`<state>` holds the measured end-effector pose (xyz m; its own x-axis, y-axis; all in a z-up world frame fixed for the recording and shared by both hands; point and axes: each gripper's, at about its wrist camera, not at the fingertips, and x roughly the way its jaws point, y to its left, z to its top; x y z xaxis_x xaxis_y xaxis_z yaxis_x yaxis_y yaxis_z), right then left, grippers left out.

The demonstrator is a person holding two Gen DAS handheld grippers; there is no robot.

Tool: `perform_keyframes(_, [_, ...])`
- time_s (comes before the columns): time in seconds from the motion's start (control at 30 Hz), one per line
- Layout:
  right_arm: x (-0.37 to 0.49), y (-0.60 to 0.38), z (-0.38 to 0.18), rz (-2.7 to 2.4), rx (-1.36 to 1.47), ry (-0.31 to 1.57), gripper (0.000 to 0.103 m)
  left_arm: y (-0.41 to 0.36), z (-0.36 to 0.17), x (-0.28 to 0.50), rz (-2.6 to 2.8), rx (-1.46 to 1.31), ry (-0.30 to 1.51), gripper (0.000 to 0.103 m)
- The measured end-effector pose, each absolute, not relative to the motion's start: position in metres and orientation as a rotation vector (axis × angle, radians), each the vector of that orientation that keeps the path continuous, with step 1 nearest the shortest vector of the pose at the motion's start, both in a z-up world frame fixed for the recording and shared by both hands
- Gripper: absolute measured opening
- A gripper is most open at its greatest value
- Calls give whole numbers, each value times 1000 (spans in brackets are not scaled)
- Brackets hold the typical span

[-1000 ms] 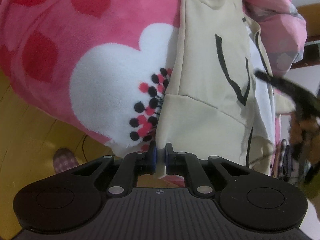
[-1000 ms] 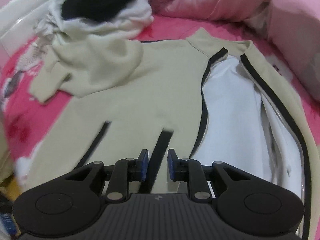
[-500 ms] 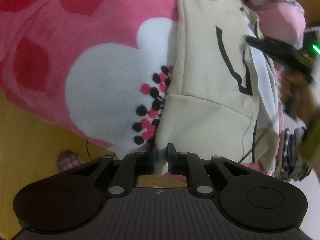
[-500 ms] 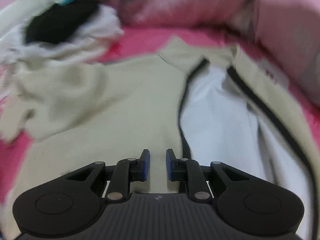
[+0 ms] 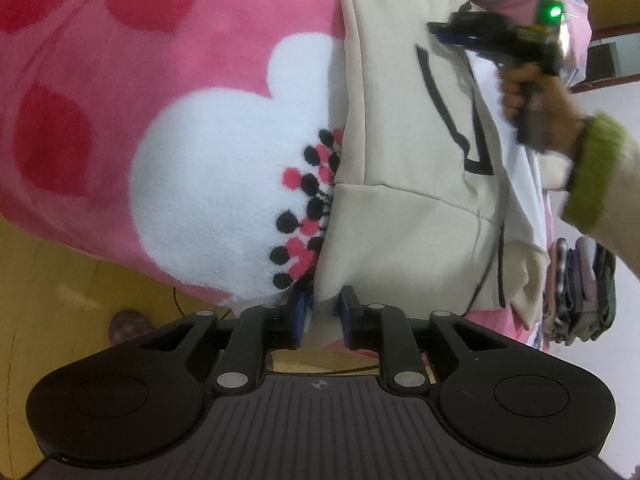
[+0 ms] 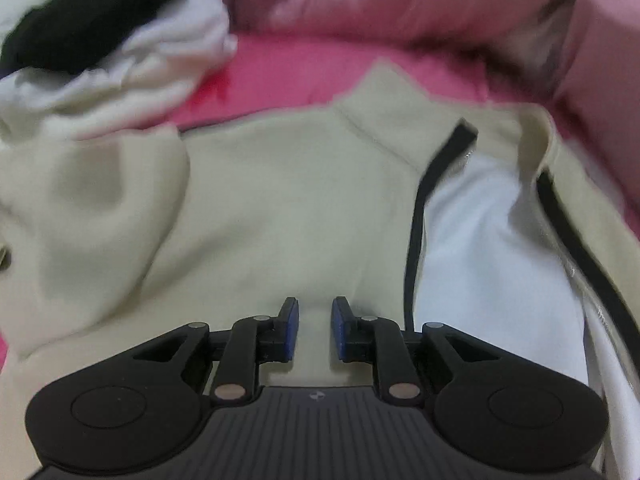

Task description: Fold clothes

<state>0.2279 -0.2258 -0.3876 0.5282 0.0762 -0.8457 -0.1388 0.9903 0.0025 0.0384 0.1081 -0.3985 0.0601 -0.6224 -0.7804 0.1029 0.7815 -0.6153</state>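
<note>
While the cream jacket [image 6: 288,200] lies spread flat on the pink bed [image 5: 140,80], filling the middle of the right view, the left tool [image 5: 323,318] at the bottom middle is opening, with the hem corner loose between its pads. The right tool [image 6: 313,330] hangs narrow and empty over the chest. It should pinch cloth near the black zipper edge [image 6: 414,240] firmly, then lift slowly so nothing bunches.

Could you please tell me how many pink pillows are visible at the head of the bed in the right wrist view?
2: one pink pillow lies along the back, the other pink pillow at the right edge. Blur or the frame edge may hide more.
</note>
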Motion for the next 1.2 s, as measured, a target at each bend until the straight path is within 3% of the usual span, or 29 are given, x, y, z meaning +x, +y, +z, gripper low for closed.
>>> perform_keyframes(0.17, [203,-218,-350,145,11,995,19,138,-337,51,-574,-349,1222,27])
perform_keyframes(0.33, [178,-191,-367,251,-32,1085,20,140,-306,101,-497,-149,982,38])
perform_keyframes(0.5, [164,-185,-383,184,-30,1022,22,88,-326,166,-456,158,893,39])
perform_keyframes(0.63, [163,-183,-387,150,-10,1014,22,67,-342,187,-427,285,852,53])
perform_keyframes(0.93, [158,-180,-388,129,-6,992,23,54,-369,184,-273,411,825,55])
perform_keyframes(1.0, [157,-180,-389,124,-5,988,23,58,-367,186,-232,382,819,42])
perform_keyframes(1.07, [157,-179,-388,121,-6,985,23,64,-364,190,-183,342,819,15])
perform_keyframes(1.17, [158,-178,-389,121,-13,984,23,85,-350,195,-122,253,810,0])
perform_keyframes(1.2, [158,-178,-389,122,-14,984,23,92,-344,196,-103,220,801,0])
